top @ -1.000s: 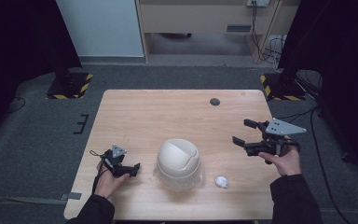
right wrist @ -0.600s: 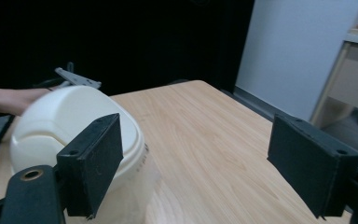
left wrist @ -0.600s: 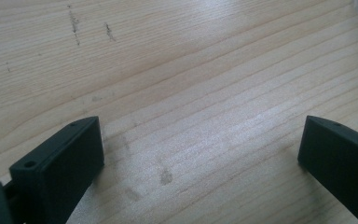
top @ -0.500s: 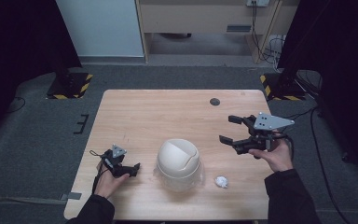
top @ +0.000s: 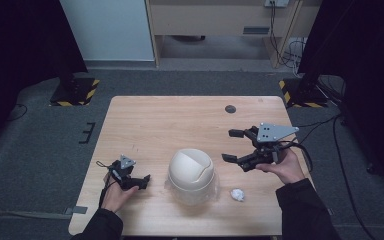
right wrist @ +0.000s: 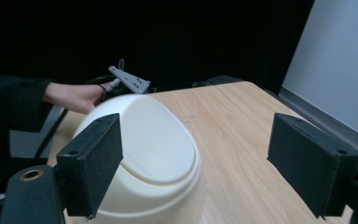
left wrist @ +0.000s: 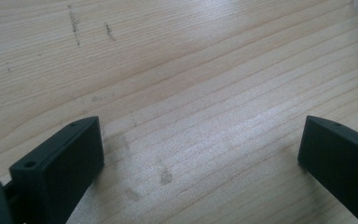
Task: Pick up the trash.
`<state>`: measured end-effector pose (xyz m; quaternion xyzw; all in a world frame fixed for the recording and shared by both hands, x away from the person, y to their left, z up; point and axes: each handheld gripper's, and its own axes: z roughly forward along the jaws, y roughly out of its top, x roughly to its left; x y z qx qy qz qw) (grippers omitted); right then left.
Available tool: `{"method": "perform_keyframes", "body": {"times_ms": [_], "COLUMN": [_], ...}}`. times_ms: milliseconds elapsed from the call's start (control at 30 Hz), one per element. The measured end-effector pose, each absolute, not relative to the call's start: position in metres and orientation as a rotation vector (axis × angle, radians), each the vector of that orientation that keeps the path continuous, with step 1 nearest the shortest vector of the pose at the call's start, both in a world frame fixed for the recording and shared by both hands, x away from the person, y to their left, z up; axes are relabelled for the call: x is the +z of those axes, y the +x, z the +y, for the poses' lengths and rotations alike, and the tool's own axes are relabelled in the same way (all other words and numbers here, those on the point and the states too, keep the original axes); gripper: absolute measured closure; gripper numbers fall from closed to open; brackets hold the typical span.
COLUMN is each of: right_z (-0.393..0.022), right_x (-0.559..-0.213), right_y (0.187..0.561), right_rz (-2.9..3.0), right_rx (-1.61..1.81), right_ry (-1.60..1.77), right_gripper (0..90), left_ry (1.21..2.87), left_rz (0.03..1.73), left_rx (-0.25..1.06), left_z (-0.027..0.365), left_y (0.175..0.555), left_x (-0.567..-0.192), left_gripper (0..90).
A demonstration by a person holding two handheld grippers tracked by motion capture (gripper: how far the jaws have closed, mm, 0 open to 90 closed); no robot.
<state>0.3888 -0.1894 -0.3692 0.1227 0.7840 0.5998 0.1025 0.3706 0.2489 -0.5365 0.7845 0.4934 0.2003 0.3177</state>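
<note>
Jaws: both pairs stand wide apart and hold nothing. Room: dark curtains at both sides, grey carpet, a pale panel [top: 107, 27] and a wooden cabinet [top: 220, 17] at the back, 2 stand bases with yellow-black hazard stripes [top: 75, 91] beside the far corners. Table [top: 170, 125]: light wood, visible grain, a few faint scuffs in the left gripper view, 1 small dark round spot [top: 230, 109] near the far edge. Item 1, cream domed bin [top: 191, 172]: swing-lid type, upright on a clear base, near the front edge at the middle of the table, between the 2 grippers and touching neither. Item 2, right gripper [top: 235, 145]: raised off the wood just right of the bin, jaws pointed at its dome; in the right gripper view the dome [right wrist: 140, 154] sits low and left between those jaws. Item 3, left gripper [top: 142, 181]: low over bare wood near the front left, well apart from the bin. Item 4, small white crumpled wad [top: 238, 194]: on the wood just right of the bin's base, near the person's right forearm. Step in hand, as judged: the right gripper's approach to the bin. Next move, as judged: a centred closing-in on the lid or dome, slow enough not to tip the bin, with the wad likely meant for it.
</note>
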Motion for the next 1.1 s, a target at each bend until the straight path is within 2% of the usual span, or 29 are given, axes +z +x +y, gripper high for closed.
{"method": "perform_keyframes", "body": {"times_ms": [400,1100], "right_z": [-0.168,-0.14], "right_x": [-0.375,-0.406], "right_y": [0.381,0.374], "right_rz": [2.368,2.63], "right_rx": [1.874,1.746], "right_ry": [0.294,0.219], "right_gripper": [20.9,22.4], "left_ry": [2.064,2.063], "left_rz": [1.298,1.3], "left_rx": [0.527,0.528], "left_z": [0.249,0.249], "left_y": [0.371,0.37], "left_x": [-0.537,-0.537], "left_gripper": [0.0,0.0]}}
